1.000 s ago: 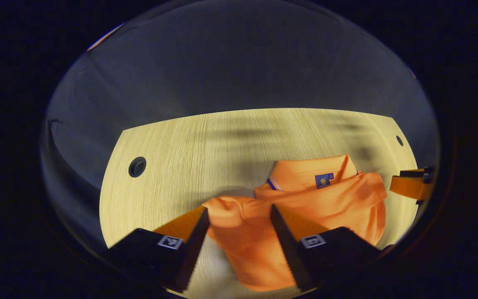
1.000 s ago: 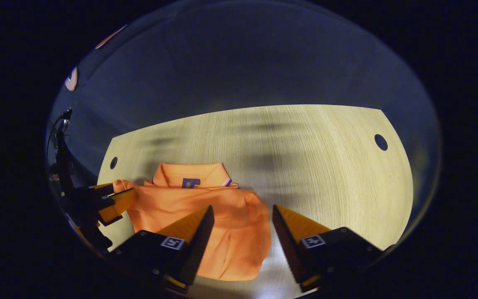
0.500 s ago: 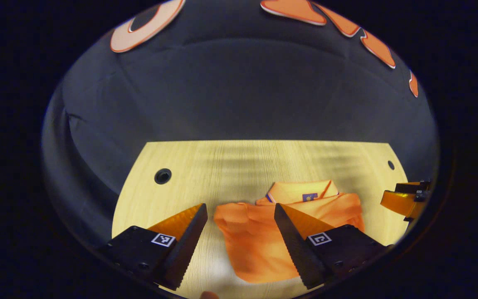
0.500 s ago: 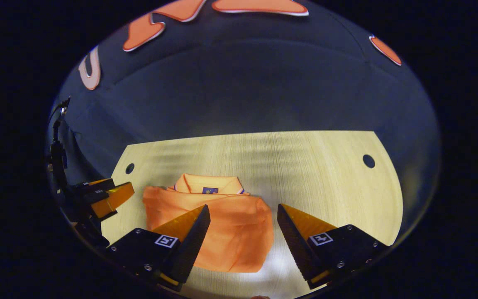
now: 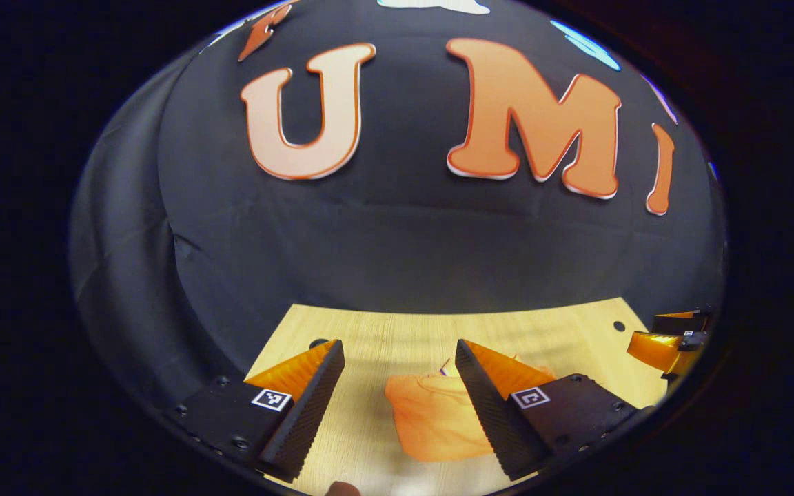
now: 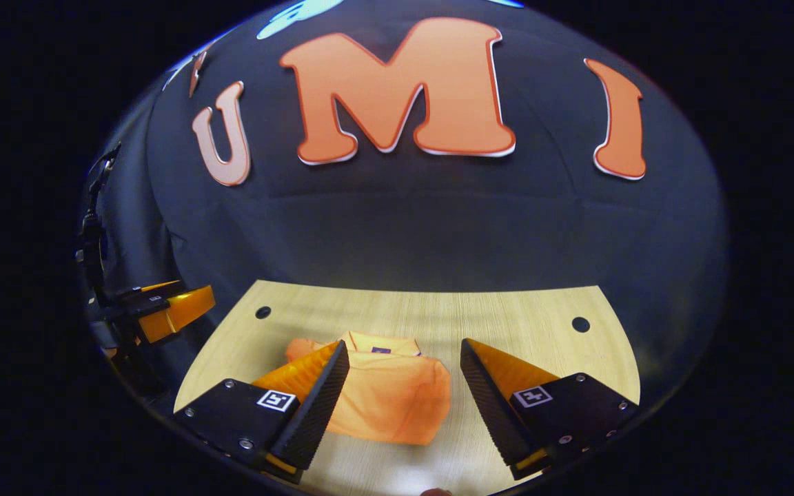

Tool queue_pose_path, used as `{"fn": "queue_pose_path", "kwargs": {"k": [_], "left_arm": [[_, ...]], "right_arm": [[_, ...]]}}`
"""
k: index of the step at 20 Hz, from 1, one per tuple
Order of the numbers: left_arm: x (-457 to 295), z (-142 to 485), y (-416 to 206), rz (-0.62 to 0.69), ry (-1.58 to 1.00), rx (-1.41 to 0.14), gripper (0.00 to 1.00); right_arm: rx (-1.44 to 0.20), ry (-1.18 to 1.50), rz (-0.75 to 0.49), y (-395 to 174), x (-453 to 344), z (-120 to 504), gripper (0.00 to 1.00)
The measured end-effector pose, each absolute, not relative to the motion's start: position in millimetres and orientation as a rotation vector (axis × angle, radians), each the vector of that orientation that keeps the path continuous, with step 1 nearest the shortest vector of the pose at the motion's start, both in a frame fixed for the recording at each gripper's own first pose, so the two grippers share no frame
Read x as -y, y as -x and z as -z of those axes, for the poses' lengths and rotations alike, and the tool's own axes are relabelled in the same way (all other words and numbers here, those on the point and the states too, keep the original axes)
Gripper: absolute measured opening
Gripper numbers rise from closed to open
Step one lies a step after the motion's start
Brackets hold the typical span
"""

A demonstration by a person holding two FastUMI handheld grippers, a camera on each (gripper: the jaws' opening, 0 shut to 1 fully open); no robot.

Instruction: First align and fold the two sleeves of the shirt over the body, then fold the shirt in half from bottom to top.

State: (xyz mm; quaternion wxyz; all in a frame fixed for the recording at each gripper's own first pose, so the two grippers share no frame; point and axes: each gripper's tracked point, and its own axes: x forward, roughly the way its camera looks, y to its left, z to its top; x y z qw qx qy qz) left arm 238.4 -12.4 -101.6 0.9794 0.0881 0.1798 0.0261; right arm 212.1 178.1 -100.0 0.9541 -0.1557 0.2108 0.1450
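In the left gripper view the left gripper [image 5: 399, 386] hangs released above the table [image 5: 369, 331], each finger's base carrying a small square black-and-white marker [image 5: 271, 399] with no readable writing. Below and just ahead of its spread fingers, nearer the right one, lies the folded orange shirt [image 5: 431, 420]. In the right gripper view the right gripper [image 6: 402, 386] is likewise released and empty, the shirt's small dark collar label [image 6: 380, 350], too small to read, just beyond its fingertips, slightly toward the left one; farther ahead, the table's far edge meets the booth wall [image 6: 397, 227].

left hand-held gripper [image 5: 400, 386] agape, right hand-held gripper [image 6: 404, 386] agape
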Motion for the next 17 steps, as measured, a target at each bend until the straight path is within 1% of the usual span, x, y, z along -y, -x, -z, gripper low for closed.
{"fn": "queue_pose_path", "kwargs": {"k": [3, 6, 9, 14, 17], "left_arm": [[15.7, 68.2, -205.9, -0.040, -0.149, -0.273, 0.99], [15.8, 66.6, -182.4, -0.039, -0.119, -0.244, 1.00], [24.5, 53.1, -158.5, -0.074, -0.158, -0.179, 0.99], [35.0, 45.6, -123.2, -0.088, -0.161, -0.129, 0.99], [37.2, 42.6, -111.4, -0.070, -0.175, -0.130, 0.99]], "right_arm": [[-0.353, 0.340, -0.310, -188.1, -174.8, 81.9, 0.99], [-0.271, 0.360, -0.330, -162.9, -169.1, 63.7, 0.99], [-0.186, 0.379, -0.347, -153.0, -165.0, 48.0, 0.99], [-0.173, 0.299, -0.409, -134.9, -172.1, 44.3, 0.99], [-0.154, 0.316, -0.385, -122.2, -166.8, 39.3, 0.99]]}}
